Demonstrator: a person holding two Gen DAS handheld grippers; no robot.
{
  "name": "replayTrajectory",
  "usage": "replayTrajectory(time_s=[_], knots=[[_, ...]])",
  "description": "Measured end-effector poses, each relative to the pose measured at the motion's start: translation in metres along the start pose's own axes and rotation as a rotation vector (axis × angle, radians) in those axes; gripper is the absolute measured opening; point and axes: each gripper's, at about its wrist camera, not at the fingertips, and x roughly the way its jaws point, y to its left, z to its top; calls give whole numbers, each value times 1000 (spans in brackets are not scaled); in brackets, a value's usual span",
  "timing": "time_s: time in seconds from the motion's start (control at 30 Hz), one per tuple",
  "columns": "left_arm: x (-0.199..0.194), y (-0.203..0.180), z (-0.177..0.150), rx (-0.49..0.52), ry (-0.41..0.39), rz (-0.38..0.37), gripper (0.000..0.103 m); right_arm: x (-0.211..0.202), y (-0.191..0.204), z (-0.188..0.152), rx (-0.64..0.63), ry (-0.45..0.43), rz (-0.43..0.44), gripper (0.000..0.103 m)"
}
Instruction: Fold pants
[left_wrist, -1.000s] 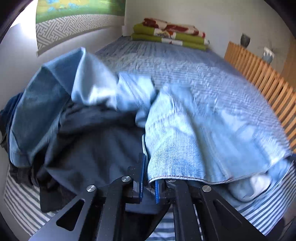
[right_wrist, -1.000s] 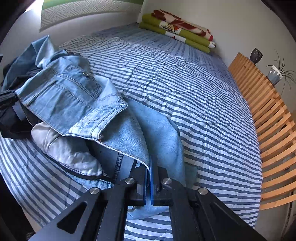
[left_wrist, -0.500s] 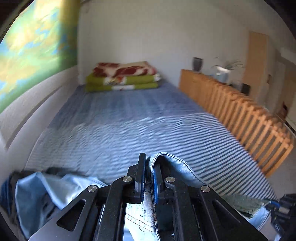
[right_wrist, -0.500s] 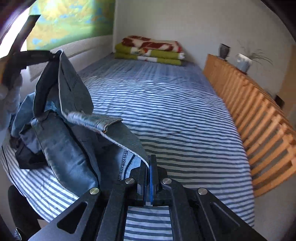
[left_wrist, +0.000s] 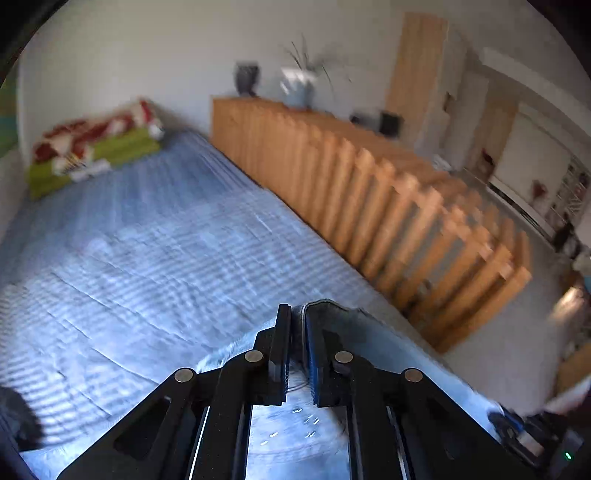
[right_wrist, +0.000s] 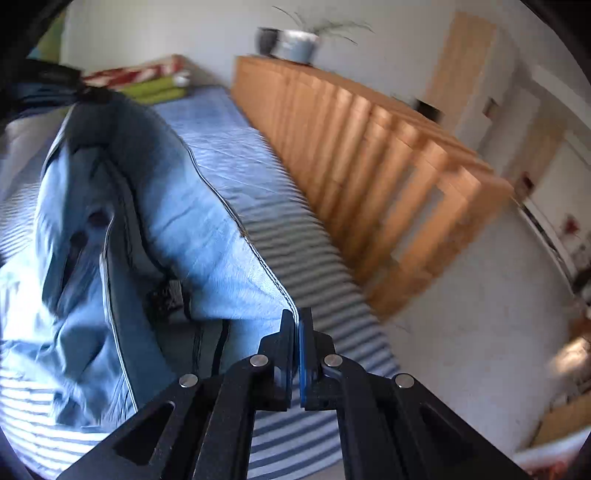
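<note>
Both claws have swung the jeans (right_wrist: 207, 229) up off the bed (left_wrist: 147, 236), away from the pile. The left claw (left_wrist: 297, 354) pinches a thick hem, its jaws easing open slightly; the right claw (right_wrist: 297, 354) is pressed together on an edge. Spreading them flat likely comes next.

left hand-held gripper (left_wrist: 297, 321) opening slightly, right hand-held gripper (right_wrist: 296, 325) clamped
</note>
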Motion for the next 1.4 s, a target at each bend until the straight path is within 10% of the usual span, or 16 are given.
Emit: replayTrajectory(time_s=[0.17, 0.37, 0.7, 0.97, 1.13, 1.4], knots=[[0, -1, -36, 60, 63, 36, 54, 11, 3, -7, -35, 50, 29, 18], [-81, 79, -85, 74, 31, 160, 58, -40, 50, 2, -154, -57, 131, 39], [-261, 318, -228, -272, -1, 476, 65, -45, 219, 12, -388, -48, 436, 52], [-366, 488, -364, -611, 28, 718, 70, -10, 332, 15, -509, 4, 505, 53], [-387, 553, -425, -787, 60, 668, 73, 32, 377, 33, -504, 108, 571, 53], [-372, 530, -452, -735, 44, 585, 76, 18, 414, -10, -662, 127, 747, 56]])
